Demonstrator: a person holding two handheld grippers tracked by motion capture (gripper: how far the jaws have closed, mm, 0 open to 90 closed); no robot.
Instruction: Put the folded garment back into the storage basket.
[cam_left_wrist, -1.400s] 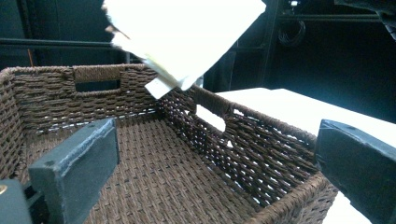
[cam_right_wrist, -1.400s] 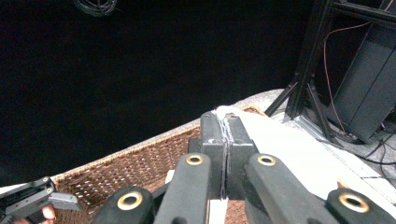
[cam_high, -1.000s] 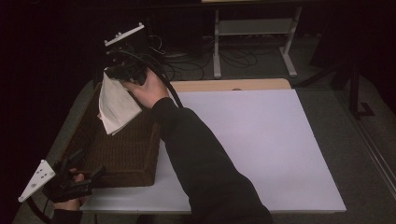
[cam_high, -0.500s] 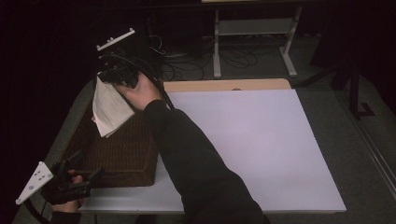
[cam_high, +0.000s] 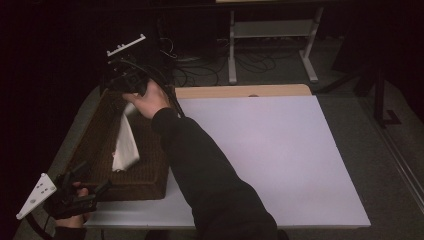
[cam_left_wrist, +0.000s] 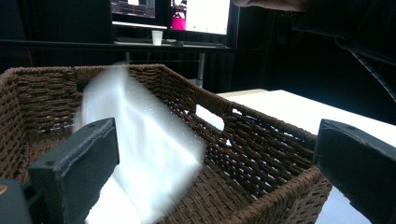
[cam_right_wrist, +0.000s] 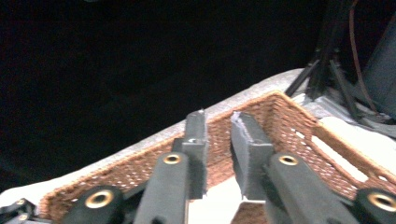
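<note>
The white cloth (cam_high: 125, 145) lies loosely inside the brown wicker basket (cam_high: 95, 145) at the left end of the worktop (cam_high: 260, 150), slumped along the basket floor with one end reaching up toward the far rim; in the left gripper view it is blurred, so whether it has quite settled cannot be told. The right gripper (cam_high: 125, 82) hovers at the basket's far edge, and its fingers (cam_right_wrist: 196, 140) have just been opening: they now stand slightly parted with nothing between them, so the cloth is released. The left gripper (cam_high: 92, 187) rests by the near corner of the basket, its fingers (cam_left_wrist: 79, 168) spread wide and empty. The cloth looks light, soft and limp; it would likely sag and fold under its own weight, so a pinch at a corner or along a folded edge seems the surest hold. The woven walls stand fairly high around it, so lifting straight up looks safest, while the pale worktop to the right offers broad open room.
</note>
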